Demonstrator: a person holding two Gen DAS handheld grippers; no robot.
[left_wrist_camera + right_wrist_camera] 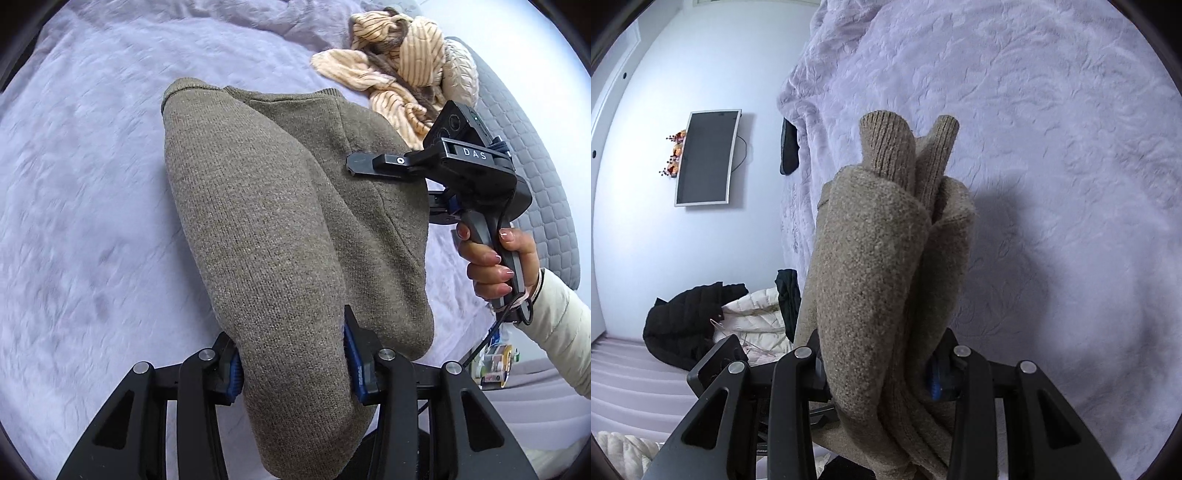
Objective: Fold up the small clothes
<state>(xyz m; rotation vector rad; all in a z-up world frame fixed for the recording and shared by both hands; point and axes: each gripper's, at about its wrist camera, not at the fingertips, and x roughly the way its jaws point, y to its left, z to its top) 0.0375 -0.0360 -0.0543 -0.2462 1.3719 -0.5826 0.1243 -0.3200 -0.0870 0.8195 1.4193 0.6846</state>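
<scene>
Above the soft purple blanket [92,221], the left gripper [293,360] and right gripper [879,365] each pinch the brown sweater [266,221], lifted mid-fold; next, I think, lay it down flat and neat.

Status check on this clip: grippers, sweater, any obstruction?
Left gripper and right gripper both clamped on brown sweater, lifted off lavender blanket. Striped garment lies clear.

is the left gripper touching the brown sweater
Touching: the left wrist view shows the left gripper with both blue pads pressed into the brown sweater bunched between them.
</scene>
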